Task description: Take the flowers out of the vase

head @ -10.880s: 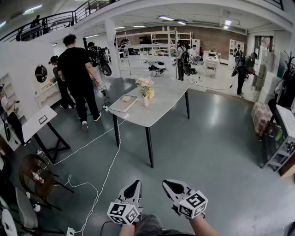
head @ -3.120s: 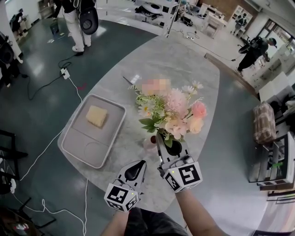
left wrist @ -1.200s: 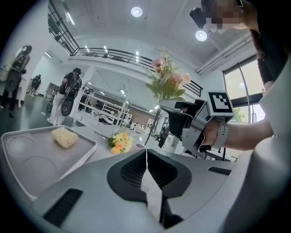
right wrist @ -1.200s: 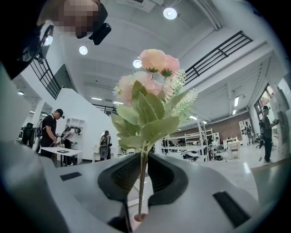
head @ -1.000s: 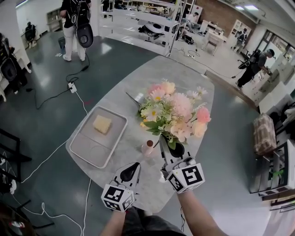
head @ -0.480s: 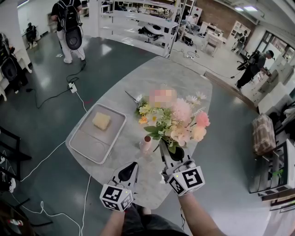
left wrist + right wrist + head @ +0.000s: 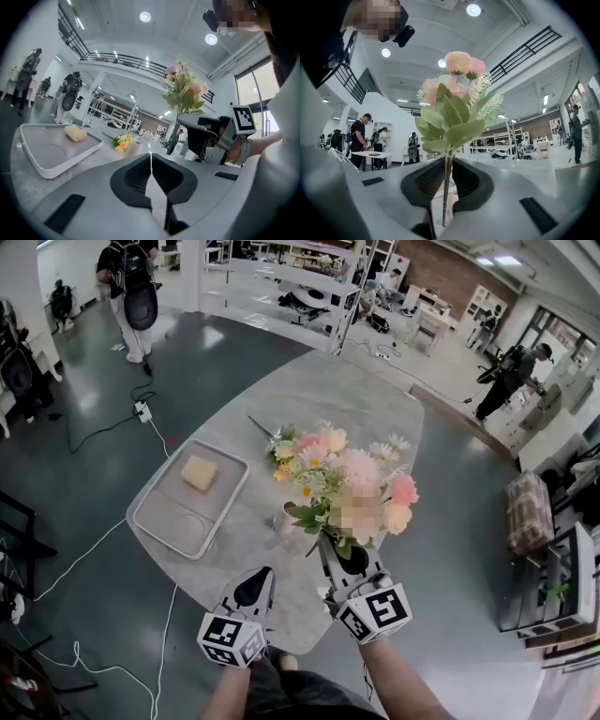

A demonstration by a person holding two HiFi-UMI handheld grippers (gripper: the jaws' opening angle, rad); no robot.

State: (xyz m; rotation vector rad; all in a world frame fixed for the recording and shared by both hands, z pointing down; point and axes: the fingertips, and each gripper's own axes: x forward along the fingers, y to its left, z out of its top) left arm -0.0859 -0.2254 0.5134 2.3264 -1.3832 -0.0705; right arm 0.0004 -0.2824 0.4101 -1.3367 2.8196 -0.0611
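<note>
"Was the vase [image 7: 284, 518] emptied?"

"Partly. The right gripper [image 7: 336, 547] pinched the pink flowers [image 7: 356, 470] by their stem, clear of the vase on the table [image 7: 356, 409]. The left gripper [image 7: 251, 585] was closed, empty. Yellow blooms [image 7: 122, 142] beside the vase, I couldn't tell."

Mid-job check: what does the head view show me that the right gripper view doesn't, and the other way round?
Head view only: the tray with a yellow block, the left gripper, and the pink vase standing on the table, left of the held bunch. Right gripper view only: the thin green stem pinched between the right gripper's jaws, its lower end hanging free. Both: the pink flowers with green leaves, and people in the hall behind.
</note>
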